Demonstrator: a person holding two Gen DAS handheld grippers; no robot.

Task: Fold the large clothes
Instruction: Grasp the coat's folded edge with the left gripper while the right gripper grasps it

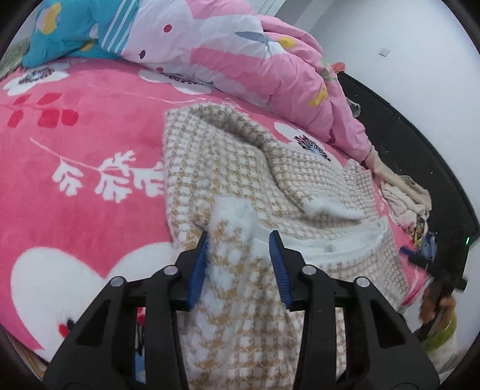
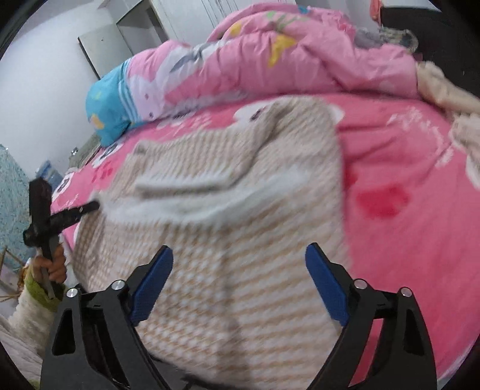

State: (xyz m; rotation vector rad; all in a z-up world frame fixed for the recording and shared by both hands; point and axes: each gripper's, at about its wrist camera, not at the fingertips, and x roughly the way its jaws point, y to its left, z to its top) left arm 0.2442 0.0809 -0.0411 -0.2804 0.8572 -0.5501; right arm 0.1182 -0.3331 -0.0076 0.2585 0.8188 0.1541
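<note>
- A beige-and-white houndstooth coat (image 1: 228, 168) lies spread on a pink blanket (image 1: 75, 156) covering a bed; its near edge hangs over the bed's side.
- The left gripper (image 1: 240, 240) points down at the coat. Its blue pads (image 1: 198, 270) stand partly closed around a raised fold with white fluffy trim; the left pad touches the cloth, while the right pad seems just clear of it, so a firm grip cannot be told.
- The right gripper (image 2: 238, 255) hovers above the coat's near part with its pads (image 2: 327, 285) spread wide and nothing between them. This view is blurred.
- The right wrist view shows, at far left, a hand (image 2: 52, 264) in a green cuff holding the other gripper's handle.
- A pink quilt (image 1: 270, 60) and a blue pillow (image 1: 66, 27) are heaped at the bed's far side.
- A small pile of pale clothes (image 1: 405, 195) sits by the dark headboard (image 1: 420, 144).
</note>
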